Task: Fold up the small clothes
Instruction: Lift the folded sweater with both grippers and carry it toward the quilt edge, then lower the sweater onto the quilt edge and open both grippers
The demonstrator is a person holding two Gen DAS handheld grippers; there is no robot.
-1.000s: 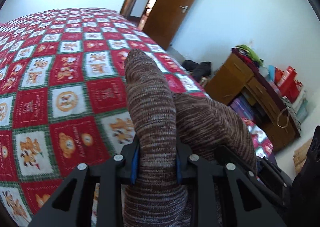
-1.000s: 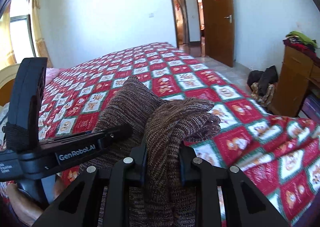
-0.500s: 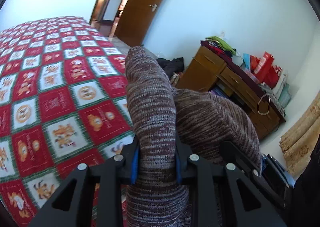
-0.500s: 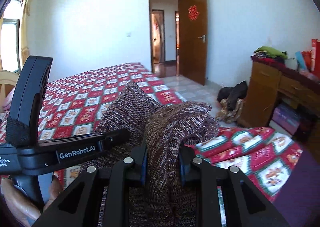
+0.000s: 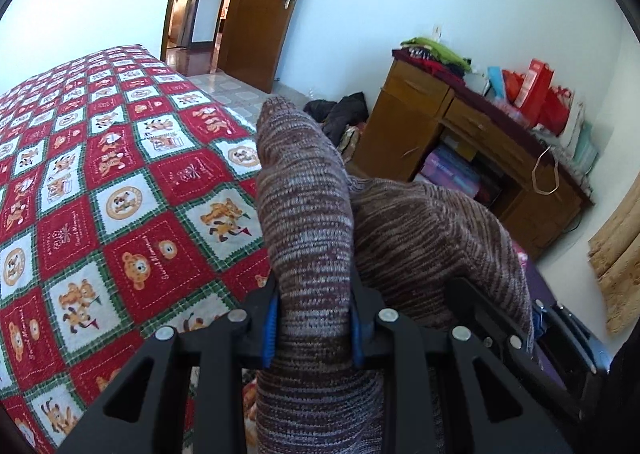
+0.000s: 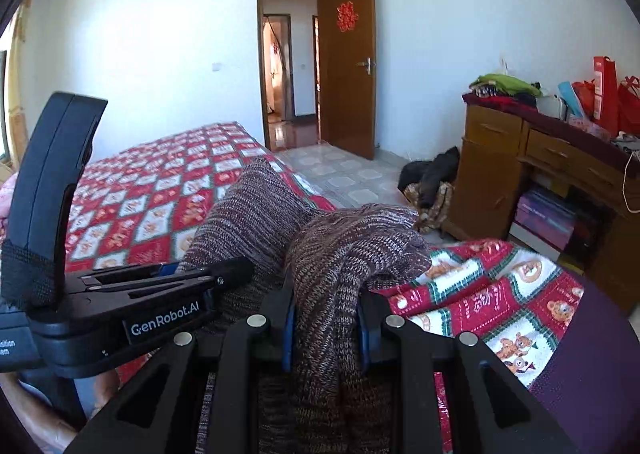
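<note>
A brown and white mottled knit garment (image 5: 308, 214) is held up above the bed. My left gripper (image 5: 314, 328) is shut on a bunched fold of it, which sticks up between the fingers. My right gripper (image 6: 326, 328) is shut on another bunched part of the same knit garment (image 6: 348, 254). The garment drapes between the two grippers and hangs down below both views. The left gripper's body (image 6: 132, 306) shows at the left of the right wrist view, close beside the right one.
The bed has a red, green and white patchwork cover (image 5: 100, 182) with bear pictures. A wooden desk (image 6: 540, 174) piled with clothes and red bags stands by the right wall. Dark clothes (image 6: 432, 174) lie on the tiled floor near the open door (image 6: 348, 66).
Both grippers have lifted and swung right with the garment still held. The views now look more towards the door and desk and less down on the bed.
</note>
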